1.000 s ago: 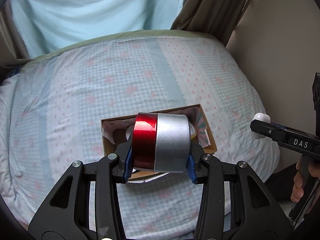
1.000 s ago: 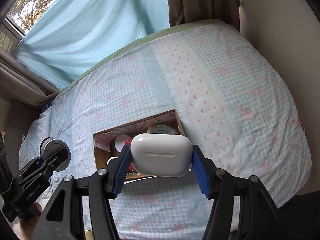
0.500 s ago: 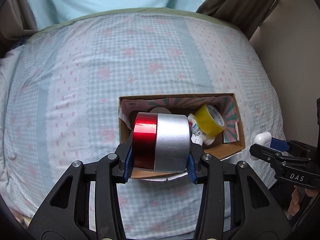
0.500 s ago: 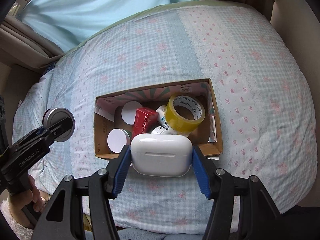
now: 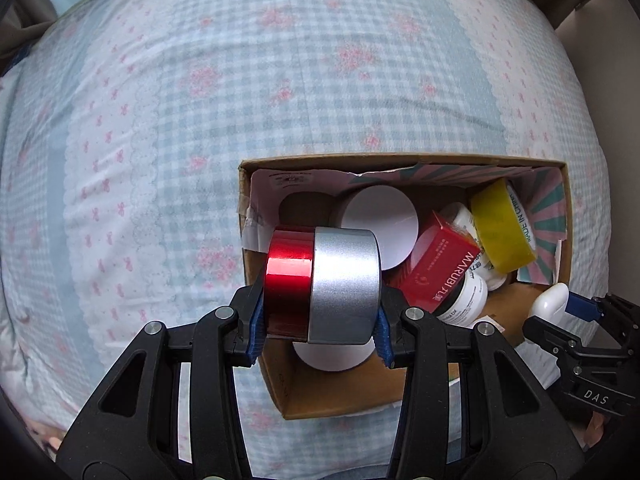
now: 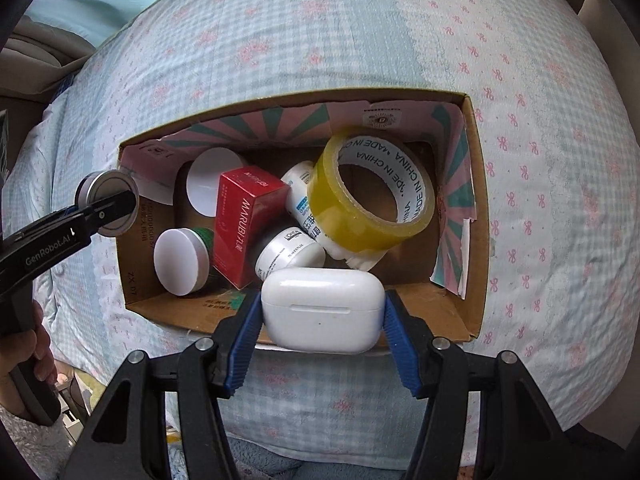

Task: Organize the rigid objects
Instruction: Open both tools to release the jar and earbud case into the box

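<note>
My left gripper [image 5: 318, 328] is shut on a red-and-silver round tin [image 5: 324, 280], held over the left end of an open cardboard box [image 5: 400, 160]. In the right wrist view that tin [image 6: 110, 202] hangs at the box's left wall. My right gripper [image 6: 322, 338] is shut on a white earbud case [image 6: 324, 310], just above the box's near wall [image 6: 440, 308]. The same case [image 5: 552, 300] shows at the box's right corner in the left wrist view. Inside lie a yellow tape roll [image 6: 372, 192], a red carton [image 6: 244, 220], white jars [image 6: 180, 260] and a bottle.
The box sits on a bed with a blue checked, pink-flowered cover [image 5: 240, 100]. A curtain [image 6: 40, 44] and wall border the bed's far side. A person's hand [image 6: 24, 360] grips the left tool's handle at the bed's near edge.
Both grippers have come down toward the box with their loads; the box now fills much more of each view, and the views have tipped from the curtain to straight down.
</note>
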### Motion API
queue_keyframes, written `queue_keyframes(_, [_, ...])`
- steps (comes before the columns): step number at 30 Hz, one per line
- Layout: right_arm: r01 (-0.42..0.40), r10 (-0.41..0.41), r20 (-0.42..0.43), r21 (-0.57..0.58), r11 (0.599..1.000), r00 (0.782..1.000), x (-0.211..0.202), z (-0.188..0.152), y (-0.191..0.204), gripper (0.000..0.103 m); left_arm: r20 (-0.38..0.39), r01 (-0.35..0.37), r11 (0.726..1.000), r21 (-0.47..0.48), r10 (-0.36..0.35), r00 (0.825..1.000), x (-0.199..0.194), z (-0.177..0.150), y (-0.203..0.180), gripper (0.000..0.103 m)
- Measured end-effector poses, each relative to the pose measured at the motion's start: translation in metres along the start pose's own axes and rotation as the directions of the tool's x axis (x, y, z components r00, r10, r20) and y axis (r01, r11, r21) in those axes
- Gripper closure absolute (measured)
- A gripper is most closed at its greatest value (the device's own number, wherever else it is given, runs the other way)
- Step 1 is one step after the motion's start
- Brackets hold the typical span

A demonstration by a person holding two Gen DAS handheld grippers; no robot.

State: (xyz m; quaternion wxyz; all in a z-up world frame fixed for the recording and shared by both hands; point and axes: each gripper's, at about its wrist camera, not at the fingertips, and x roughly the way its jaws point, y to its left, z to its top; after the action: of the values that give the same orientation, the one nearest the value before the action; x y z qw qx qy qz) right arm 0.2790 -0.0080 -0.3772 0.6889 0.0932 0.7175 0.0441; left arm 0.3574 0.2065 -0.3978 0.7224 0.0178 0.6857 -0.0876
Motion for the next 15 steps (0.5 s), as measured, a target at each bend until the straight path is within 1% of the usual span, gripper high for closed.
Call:
queue_keyframes(3, [-0.013, 0.013, -0.031, 0.011, 1.0, 0.999, 0.01, 0.004, -0.008, 0.048, -0.045, -0.037, 0.999, 0.017, 0.037, 0.998, 0.017, 0.008, -0.003, 0.064])
queue_keyframes(5, [-0.013, 0.014, -0.049, 0.021, 1.0, 0.999, 0.016, 0.006, -0.012, 0.047, -0.06, -0.027, 1.0, 0.016, 0.028, 0.998, 0.022, 0.011, -0.003, 0.064])
queue_keyframes(8, [0.001, 0.001, -0.091, 0.015, 1.0, 0.996, 0.024, 0.009, -0.014, 0.047, -0.073, -0.045, 0.998, 0.045, 0.048, 0.996, 0.026, 0.013, -0.009, 0.064])
queue_keyframes(9, [-0.005, 0.007, -0.104, 0.017, 1.0, 0.995, 0.027, 0.009, -0.014, 0.047, -0.08, -0.039, 0.998, 0.05, 0.043, 0.996, 0.027, 0.014, -0.01, 0.064])
queue_keyframes(11, [-0.011, 0.014, -0.116, 0.024, 1.0, 0.993, 0.03, 0.009, -0.015, 0.047, -0.098, -0.023, 0.999, 0.035, 0.026, 0.995, 0.029, 0.016, -0.01, 0.064])
queue_keyframes(12, [-0.01, 0.014, -0.123, 0.03, 0.999, 0.992, 0.032, 0.008, -0.015, 0.047, -0.1, -0.033, 0.999, 0.03, 0.036, 0.994, 0.029, 0.017, -0.01, 0.063])
queue_keyframes(13, [-0.01, 0.015, -0.129, 0.04, 0.999, 0.992, 0.034, 0.008, -0.017, 0.047, -0.089, -0.052, 0.998, 0.031, 0.054, 0.995, 0.027, 0.017, -0.012, 0.052])
queue_keyframes(14, [-0.015, 0.022, -0.136, 0.05, 0.999, 0.99, 0.035, 0.008, -0.018, 0.047, -0.064, -0.064, 0.997, 0.037, 0.067, 0.996, 0.022, 0.018, -0.014, 0.038])
queue_keyframes(15, [-0.019, 0.028, -0.14, 0.061, 0.998, 0.99, 0.036, 0.007, -0.02, 0.047, -0.043, -0.017, 0.999, 0.038, 0.019, 0.999, 0.016, 0.018, -0.017, 0.011])
